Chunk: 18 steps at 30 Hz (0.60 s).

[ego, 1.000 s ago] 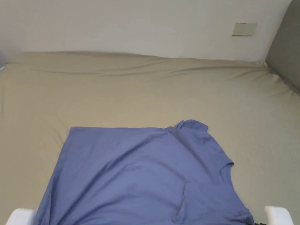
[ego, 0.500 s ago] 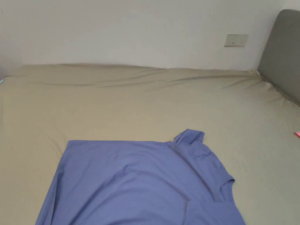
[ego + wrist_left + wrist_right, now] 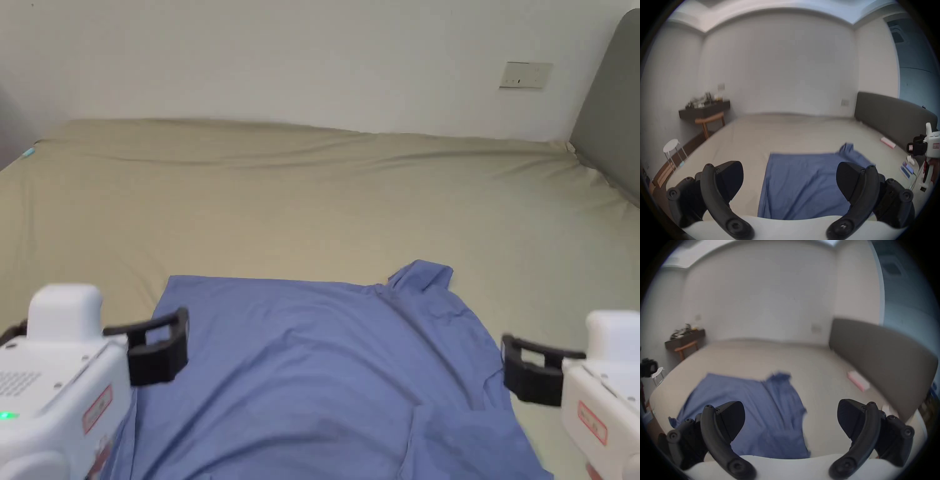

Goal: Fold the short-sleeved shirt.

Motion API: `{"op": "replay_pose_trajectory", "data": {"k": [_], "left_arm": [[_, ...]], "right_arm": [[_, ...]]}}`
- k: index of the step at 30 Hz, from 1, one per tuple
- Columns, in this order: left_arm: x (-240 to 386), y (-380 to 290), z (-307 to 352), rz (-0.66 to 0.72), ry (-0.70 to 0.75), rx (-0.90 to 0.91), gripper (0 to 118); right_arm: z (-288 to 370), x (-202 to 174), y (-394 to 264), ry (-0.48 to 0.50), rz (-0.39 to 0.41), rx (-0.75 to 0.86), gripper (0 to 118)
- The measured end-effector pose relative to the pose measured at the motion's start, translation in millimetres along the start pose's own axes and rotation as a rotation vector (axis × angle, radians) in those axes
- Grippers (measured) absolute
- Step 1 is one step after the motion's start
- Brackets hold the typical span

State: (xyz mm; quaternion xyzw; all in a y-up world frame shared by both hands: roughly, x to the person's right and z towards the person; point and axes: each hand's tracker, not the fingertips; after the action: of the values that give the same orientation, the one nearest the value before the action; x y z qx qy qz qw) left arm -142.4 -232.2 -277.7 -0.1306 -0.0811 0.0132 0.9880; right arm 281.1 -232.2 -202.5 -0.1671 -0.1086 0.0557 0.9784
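Note:
A blue short-sleeved shirt lies spread on the beige bed, its hem toward the left and one sleeve bunched up at the far right corner. The shirt also lies ahead in the left gripper view, and the shirt again in the right gripper view. My left gripper hovers above the shirt's left edge, jaws wide apart and empty. My right gripper hangs just off the shirt's right edge near the neckline, also open with nothing in it.
A grey headboard borders the bed on the right, with a pink object lying near it. A dark shelf and wooden chair and a white stool stand beyond the bed's left side. Small items sit near the right.
Both grippers have risen into the head view, one at each side of the shirt. The head camera tilted up and then back down. The shirt lies as before.

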Motion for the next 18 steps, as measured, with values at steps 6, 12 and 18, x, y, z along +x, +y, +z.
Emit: {"op": "replay_pose_trajectory", "data": {"k": [6,12,18], "left_arm": [[44.1,34.9,37.1,-0.042,0.031,0.150,74],[69.7,46.8,54.8,-0.171,0.071,0.232,3],[67.3,43.8,57.0,-0.180,0.063,0.223,0]], "right_arm": [[46.8,-59.6,60.7,0.092,0.061,0.218,36],[62.3,-91.4,72.9,0.091,0.141,0.290,0],[69.6,-109.1,67.5,0.104,0.152,0.274,0]]}}
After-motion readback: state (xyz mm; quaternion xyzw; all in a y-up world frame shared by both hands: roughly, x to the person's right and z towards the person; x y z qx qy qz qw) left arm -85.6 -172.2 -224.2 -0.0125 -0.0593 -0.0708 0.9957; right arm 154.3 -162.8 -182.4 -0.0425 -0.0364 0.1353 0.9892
